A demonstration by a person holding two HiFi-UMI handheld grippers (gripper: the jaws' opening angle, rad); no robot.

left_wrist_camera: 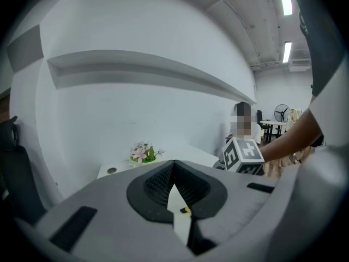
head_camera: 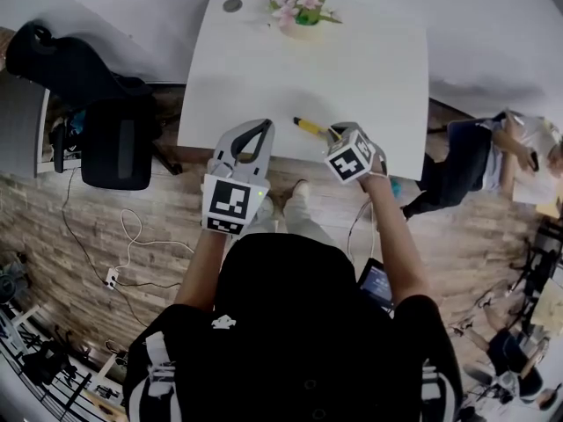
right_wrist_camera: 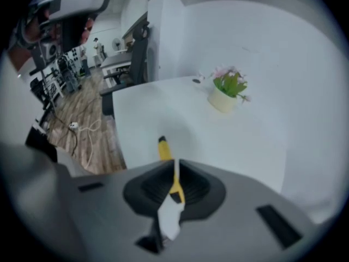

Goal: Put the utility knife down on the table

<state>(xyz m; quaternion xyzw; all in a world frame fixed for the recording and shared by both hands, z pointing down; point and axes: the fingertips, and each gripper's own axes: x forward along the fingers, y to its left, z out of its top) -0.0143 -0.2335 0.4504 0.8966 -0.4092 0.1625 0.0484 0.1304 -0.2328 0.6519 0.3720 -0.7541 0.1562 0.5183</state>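
Observation:
A yellow utility knife (head_camera: 310,127) with a black tip sticks out to the left of my right gripper (head_camera: 335,136), above the near edge of the white table (head_camera: 369,69). In the right gripper view the knife (right_wrist_camera: 165,149) runs between the jaws, and the right gripper (right_wrist_camera: 174,167) is shut on it, pointing steeply down. My left gripper (head_camera: 261,127) hovers just left of it at the table's front edge, its tips together with nothing held. In the left gripper view the left gripper (left_wrist_camera: 174,165) is shut, and the right gripper's marker cube (left_wrist_camera: 242,156) shows beyond it.
A small pot of pink flowers (head_camera: 299,5) stands at the table's far edge beside a round cable grommet (head_camera: 232,5). A black office chair (head_camera: 119,139) is left of the table. A seated person (head_camera: 493,156) is at the right. Cables and a power strip (head_camera: 113,277) lie on the wooden floor.

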